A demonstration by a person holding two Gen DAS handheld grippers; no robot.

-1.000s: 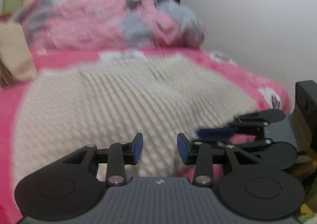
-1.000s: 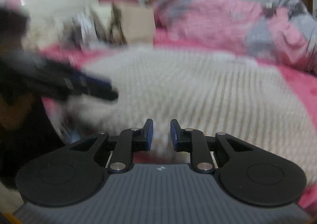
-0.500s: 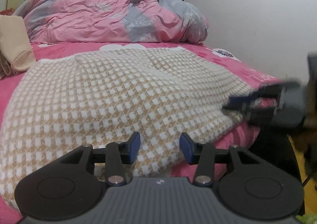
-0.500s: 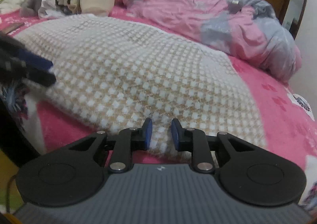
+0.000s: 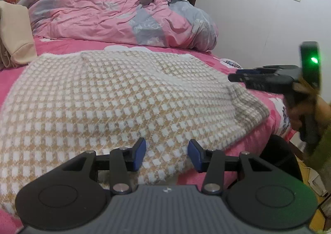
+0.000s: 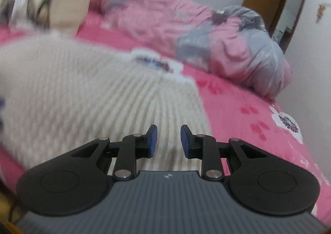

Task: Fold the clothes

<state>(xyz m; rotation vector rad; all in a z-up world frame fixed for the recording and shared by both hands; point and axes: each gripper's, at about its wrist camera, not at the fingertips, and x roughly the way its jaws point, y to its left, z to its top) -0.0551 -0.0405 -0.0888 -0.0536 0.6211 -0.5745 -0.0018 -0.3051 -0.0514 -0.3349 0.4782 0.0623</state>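
A soft, thick cream-and-tan checked knit garment (image 5: 115,105) lies spread on the pink bedsheet (image 5: 62,46). Both the left gripper (image 5: 166,154) and the right gripper (image 6: 168,140) have their jaws apart, holding nothing. It looks floppy, so its hem corners seem best to pinch.

Ahead of my left gripper (image 5: 166,154) the checked sweater (image 5: 115,97) lies flat and unblocked on the pink bed (image 5: 266,130), hemmed only by the heaped quilt (image 5: 115,14) at the far end, a beige bundle (image 5: 14,33) far left, and my right gripper (image 5: 269,77) over its right corner.
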